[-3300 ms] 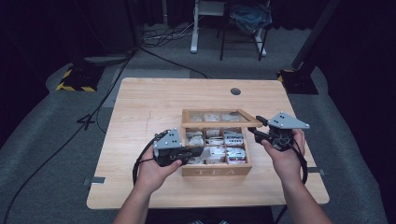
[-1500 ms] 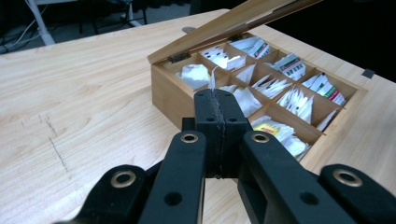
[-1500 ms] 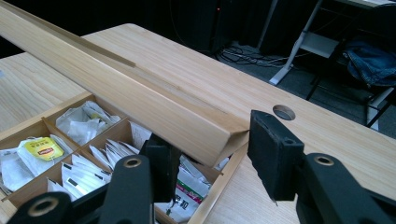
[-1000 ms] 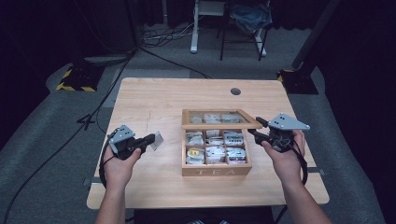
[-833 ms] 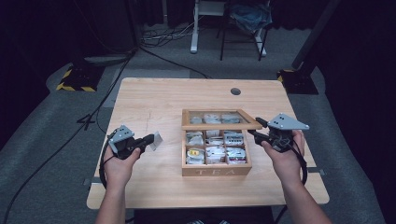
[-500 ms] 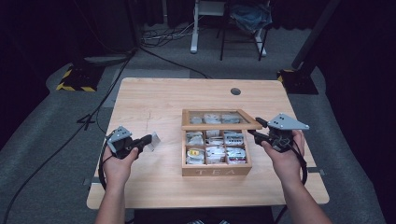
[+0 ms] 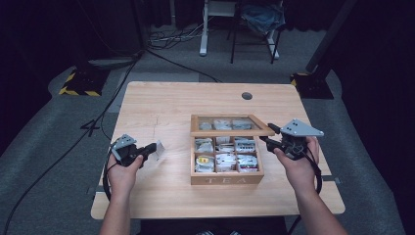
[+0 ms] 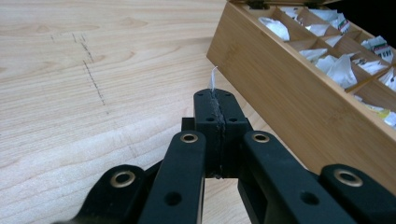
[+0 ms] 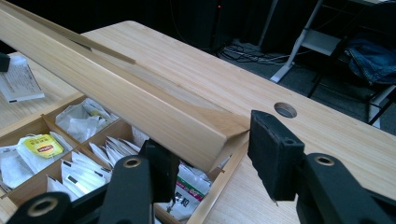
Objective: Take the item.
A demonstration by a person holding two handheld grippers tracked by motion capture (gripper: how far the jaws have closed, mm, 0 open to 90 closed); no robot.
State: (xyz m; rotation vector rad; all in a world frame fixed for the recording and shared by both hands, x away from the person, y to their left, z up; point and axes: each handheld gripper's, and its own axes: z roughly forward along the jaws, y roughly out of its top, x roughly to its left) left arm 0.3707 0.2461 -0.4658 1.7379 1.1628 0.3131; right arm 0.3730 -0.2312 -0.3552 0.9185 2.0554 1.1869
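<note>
A white tea bag (image 7: 157, 151) sits pinched in the left gripper (image 7: 150, 148), over bare wood left of the box (image 7: 226, 177) and well apart from it. In the left gripper view the two black jaws are pressed flat together, and a thin white edge of the tea bag (image 8: 213, 79) sticks up from the seam at their tips; the left gripper (image 8: 215, 100) points toward the box's near wall (image 8: 285, 84), with the table (image 8: 70, 84) under it. The right gripper view catches the same tea bag (image 9: 18, 80) at its left edge as a flat white packet with small print. The box is wooden, marked TEA on its front, split into compartments holding more packets, among them one with a yellow label (image 9: 44, 144). Its lid (image 7: 230, 126) stands raised at the back, with glass panes through which packets show. The right gripper (image 7: 270, 137) holds the lid's right corner: in the right gripper view the lid (image 9: 116, 93) runs as a long wooden bar across the picture, and its end lies between the jaws of the right gripper (image 9: 208, 154), which are closed onto it. The table (image 7: 166, 98) is pale wood with a round hole (image 7: 247, 96) near its far edge. Beyond it lie grey floor, cables (image 7: 176, 39) and a chair (image 7: 254, 19).
</note>
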